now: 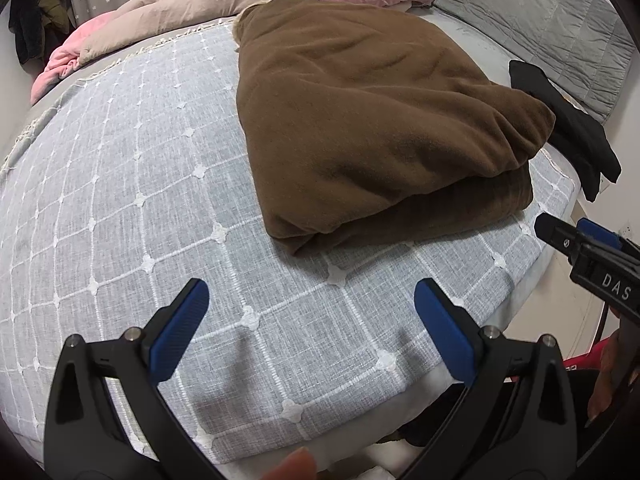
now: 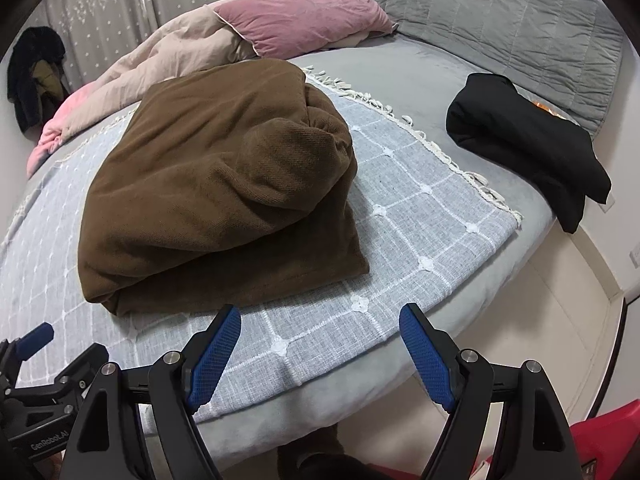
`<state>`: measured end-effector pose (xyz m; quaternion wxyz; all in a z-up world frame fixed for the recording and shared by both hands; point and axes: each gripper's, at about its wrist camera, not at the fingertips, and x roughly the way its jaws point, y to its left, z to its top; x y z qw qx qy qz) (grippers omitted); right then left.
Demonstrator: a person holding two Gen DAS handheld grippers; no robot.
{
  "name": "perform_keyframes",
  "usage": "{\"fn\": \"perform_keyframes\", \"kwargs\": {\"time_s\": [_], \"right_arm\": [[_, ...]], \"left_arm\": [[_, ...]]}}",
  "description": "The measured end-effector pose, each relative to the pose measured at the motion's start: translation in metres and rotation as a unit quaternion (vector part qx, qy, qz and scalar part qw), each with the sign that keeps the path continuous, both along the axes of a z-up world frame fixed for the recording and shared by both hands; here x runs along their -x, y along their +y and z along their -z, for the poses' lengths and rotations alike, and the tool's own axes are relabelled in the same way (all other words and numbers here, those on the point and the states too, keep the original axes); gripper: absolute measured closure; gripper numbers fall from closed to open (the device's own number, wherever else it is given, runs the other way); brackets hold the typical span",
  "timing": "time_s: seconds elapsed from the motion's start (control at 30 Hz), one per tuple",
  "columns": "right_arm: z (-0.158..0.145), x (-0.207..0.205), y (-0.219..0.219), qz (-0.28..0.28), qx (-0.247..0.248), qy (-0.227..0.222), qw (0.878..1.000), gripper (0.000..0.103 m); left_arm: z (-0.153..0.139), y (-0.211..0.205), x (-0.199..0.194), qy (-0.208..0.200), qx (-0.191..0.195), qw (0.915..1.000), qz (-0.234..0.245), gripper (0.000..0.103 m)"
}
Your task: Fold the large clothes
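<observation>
Left gripper [image 1: 311, 304]: black plastic arms, ribbed blue pads [image 1: 182, 330], silver screw heads at the pivots. Right gripper [image 2: 320, 330]: same build, blue cross-hatched pads [image 2: 426, 360]. White "DAS" lettering at right edge of left view; "GenRobot.AI" at lower left of right view.

Bare grid blanket [image 1: 120, 208] left of brown bundle [image 1: 372, 128]; black garment [image 2: 528, 140] far right.

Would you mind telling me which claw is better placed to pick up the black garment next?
Right, probably. The black garment lies toward the bed's right side, nearer the open right claw; the open left claw faces the folded brown garment.
</observation>
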<state>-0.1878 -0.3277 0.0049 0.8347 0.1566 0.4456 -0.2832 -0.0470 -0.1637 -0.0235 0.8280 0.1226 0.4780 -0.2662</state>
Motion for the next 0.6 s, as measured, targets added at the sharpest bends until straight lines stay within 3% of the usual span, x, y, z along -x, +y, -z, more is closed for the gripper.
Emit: {"fn": "perform_keyframes", "kwargs": {"time_s": [0.6], "right_arm": [[0.0031, -0.0024, 0.0030, -0.005, 0.002, 0.011, 1.000, 0.020]], "left_arm": [[-0.0040, 0.0015, 0.0002, -0.007, 0.002, 1.0000, 0.001, 0.001]]}}
